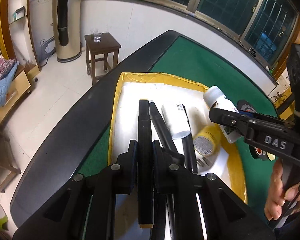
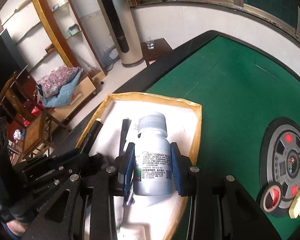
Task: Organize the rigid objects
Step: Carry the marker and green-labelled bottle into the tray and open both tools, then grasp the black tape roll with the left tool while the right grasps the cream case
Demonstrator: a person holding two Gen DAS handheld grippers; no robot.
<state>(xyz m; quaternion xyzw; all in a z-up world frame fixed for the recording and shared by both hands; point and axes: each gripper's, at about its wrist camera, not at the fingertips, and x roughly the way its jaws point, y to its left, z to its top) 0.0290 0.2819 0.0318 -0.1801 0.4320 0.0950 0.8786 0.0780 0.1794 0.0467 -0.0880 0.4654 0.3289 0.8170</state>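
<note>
Marker [image 1: 145, 140], black with tan end caps, sits clamped lengthwise between the nearly shut jaws of the left gripper [image 1: 145, 156], held over the tray [image 1: 118, 92], a white-lined box with yellow taped walls that serves as the landmark here. The right gripper [image 2: 152, 166] is closed partway on a white pill bottle [image 2: 153, 156], its pads pressing the label on both sides, cap pointing away; the bottle hangs above the tray's far right corner.

Risks, as I judge them: the marker is pinched along its narrow barrel, so it could pivot or slide out lengthwise if tilted further. The bottle is smooth and round, gripped near its base, and might twist or slip on release, then roll across the tray. The two grippers are near each other over the tray, so a collision is possible if both descend together. Items already in the tray are crowded, and a dropped piece could knock the yellow roll [image 1: 207, 140] or land on the fork [image 1: 203, 161].

Count inside the tray: one more dark marker [image 1: 160, 124], one white rectangular box [image 1: 177, 120], one dark bar partly hidden beneath it, one yellow roll, one fork. Beyond the tray's right side, on the green table [image 2: 230, 80]: one round dial [image 2: 288, 164], two tape rolls [image 2: 271, 199], one cream padlock [image 2: 298, 203].
</note>
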